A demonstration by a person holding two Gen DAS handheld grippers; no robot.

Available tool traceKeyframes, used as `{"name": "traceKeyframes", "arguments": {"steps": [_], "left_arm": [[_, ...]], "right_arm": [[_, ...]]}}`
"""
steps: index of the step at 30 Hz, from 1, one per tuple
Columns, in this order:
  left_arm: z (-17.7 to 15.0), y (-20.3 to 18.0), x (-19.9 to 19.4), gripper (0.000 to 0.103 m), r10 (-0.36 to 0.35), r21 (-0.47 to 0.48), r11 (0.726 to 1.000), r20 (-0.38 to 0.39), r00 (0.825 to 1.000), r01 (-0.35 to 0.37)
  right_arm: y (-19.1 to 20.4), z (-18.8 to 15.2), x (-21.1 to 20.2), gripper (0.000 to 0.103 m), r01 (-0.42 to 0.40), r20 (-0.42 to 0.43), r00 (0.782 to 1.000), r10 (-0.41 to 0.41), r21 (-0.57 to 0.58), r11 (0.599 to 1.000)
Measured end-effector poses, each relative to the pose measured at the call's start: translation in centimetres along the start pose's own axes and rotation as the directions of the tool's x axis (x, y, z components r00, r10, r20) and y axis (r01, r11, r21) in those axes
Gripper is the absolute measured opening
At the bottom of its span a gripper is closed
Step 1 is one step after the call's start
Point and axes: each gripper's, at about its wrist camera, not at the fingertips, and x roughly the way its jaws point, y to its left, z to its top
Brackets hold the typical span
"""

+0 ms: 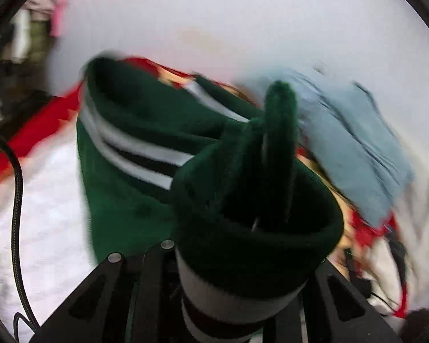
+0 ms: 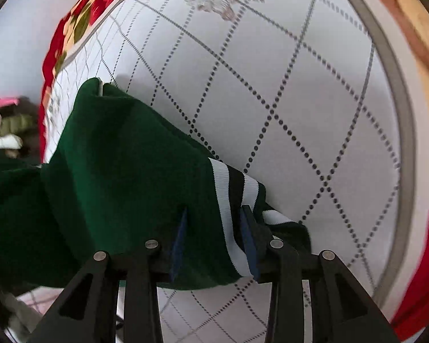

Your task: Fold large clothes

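A dark green sweater (image 1: 123, 200) with white and black striped bands (image 1: 146, 154) lies blurred across the bed. Its thick green cuff (image 1: 243, 214) bunches over my left gripper (image 1: 257, 223) and hides the fingertips; this gripper is shut on the sweater. In the right wrist view the same sweater (image 2: 114, 171) stretches off to the left over the white cover. Its striped band (image 2: 234, 194) runs between the blue pads (image 2: 180, 243) of my right gripper (image 2: 214, 240). Those pads stand apart and the cloth lies loose between them, so this gripper is open.
A pale blue garment (image 1: 357, 143) lies to the right of the sweater. Red floral bedding (image 1: 43, 120) borders a white cover (image 2: 271, 85) quilted with dotted diamonds and edged in grey (image 2: 397, 114). A black cable (image 1: 17, 185) hangs at the left.
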Motion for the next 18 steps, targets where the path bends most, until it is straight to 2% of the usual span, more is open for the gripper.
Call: {"name": "traceKeyframes", "arguments": {"steps": [3,6,8,10,13,14,15,18], "left_arm": [[-2.3,-3.8,3.4,0.018,-0.080,0.019,0.996,-0.085,0.993,0.082],[-5.1,-6.3,7.7,0.018,-0.107,0.034,0.993,-0.194,0.975,0.116],[-7.5,-7.0,10.7,0.018,-0.074,0.071,0.993,-0.273,0.959,0.097],[-8.3,-6.5,12.0,0.019,-0.031,0.103,0.992,-0.323,0.946,0.067],[-8.3,-6.2,11.9,0.021,-0.005,0.111,0.993,-0.352,0.936,0.047],[-7.8,-6.3,11.7,0.022,0.005,0.114,0.993,-0.359,0.933,0.039],[-7.4,-6.5,11.4,0.023,0.028,0.123,0.992,-0.367,0.930,0.018],[-7.6,-8.0,10.1,0.027,0.103,0.165,0.985,-0.381,0.919,-0.042]], "right_arm": [[-0.6,0.6,0.7,0.040,-0.040,-0.014,0.999,0.040,0.007,0.999],[-0.7,0.7,0.9,0.040,-0.043,-0.029,0.999,0.042,-0.025,0.999],[-0.7,0.4,1.0,0.040,-0.048,-0.032,0.998,0.047,-0.032,0.998],[-0.8,0.3,0.9,0.040,-0.048,-0.024,0.999,0.047,-0.037,0.998],[0.3,-0.1,0.1,0.040,-0.010,0.015,1.000,0.011,-0.092,0.996],[0.5,-0.2,-0.3,0.043,0.008,0.028,1.000,-0.005,-0.120,0.993],[0.9,-0.6,-0.8,0.048,0.041,0.048,0.998,-0.035,-0.153,0.987],[1.7,-1.8,-2.7,0.048,0.127,0.121,0.988,-0.101,-0.231,0.965]]}}
